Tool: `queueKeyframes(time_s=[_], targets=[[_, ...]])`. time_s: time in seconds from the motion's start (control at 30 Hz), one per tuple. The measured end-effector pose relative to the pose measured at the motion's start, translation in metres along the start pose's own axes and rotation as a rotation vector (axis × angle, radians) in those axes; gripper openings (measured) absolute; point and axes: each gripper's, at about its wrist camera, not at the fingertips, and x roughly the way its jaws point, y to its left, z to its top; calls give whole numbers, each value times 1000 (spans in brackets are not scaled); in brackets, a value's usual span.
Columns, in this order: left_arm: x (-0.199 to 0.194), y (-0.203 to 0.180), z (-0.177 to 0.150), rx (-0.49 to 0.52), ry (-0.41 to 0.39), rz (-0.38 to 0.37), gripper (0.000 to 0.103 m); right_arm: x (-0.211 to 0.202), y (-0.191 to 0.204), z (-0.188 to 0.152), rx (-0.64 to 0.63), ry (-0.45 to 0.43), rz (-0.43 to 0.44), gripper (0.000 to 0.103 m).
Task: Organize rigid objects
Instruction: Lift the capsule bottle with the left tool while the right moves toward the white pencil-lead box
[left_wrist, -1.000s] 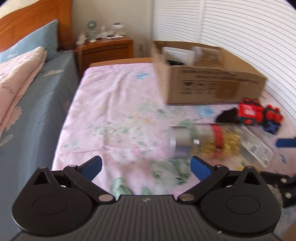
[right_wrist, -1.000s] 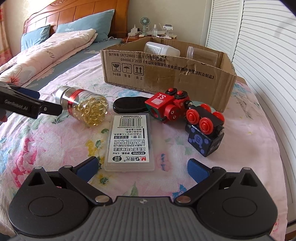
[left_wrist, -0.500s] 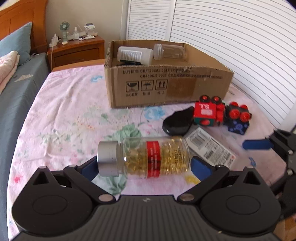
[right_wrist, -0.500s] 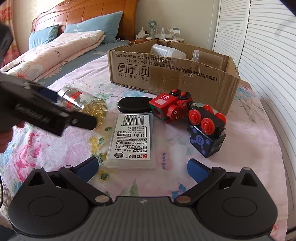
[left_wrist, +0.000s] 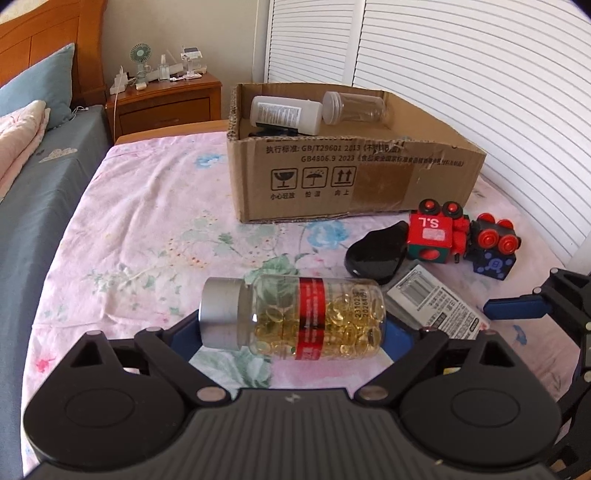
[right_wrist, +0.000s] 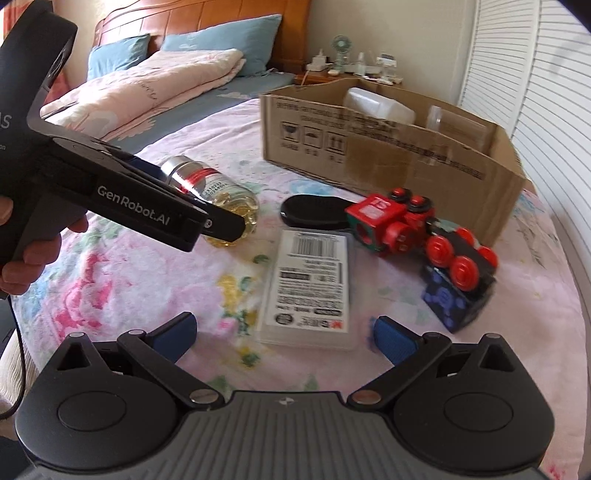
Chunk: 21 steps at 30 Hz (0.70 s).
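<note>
Your left gripper (left_wrist: 291, 332): fingers closing around the capsule bottle (left_wrist: 295, 319), which lies on its side on the bed (left_wrist: 147, 236) between them; contact not discernible. Your right gripper (right_wrist: 284, 332): fingers apart, empty, above the flat plastic case (right_wrist: 308, 288). Toy train (right_wrist: 417, 236) lies beside the cardboard box (right_wrist: 388, 162).

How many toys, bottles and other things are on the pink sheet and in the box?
Bottles and jars: 3: capsule bottle, white bottle, clear jar.
Toy blocks: 2: red toy, blue toy.
Black case: 1.
Flat packet: 1.
Total: 7.
</note>
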Motion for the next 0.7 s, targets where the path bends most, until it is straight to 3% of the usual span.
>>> queueKeyframes(time_s=[0.1,0.47,0.7], targets=[[-3,6,-3,-3,-4,1,94,2,0,3,14,9,-13,103],[-5,11,-7,36,-16,-23,94,-4,-33,-1,252,64,-237,103],[-5,12,-7,66,-25,-43,94,-10,-43,-3,305,102,-353,103]])
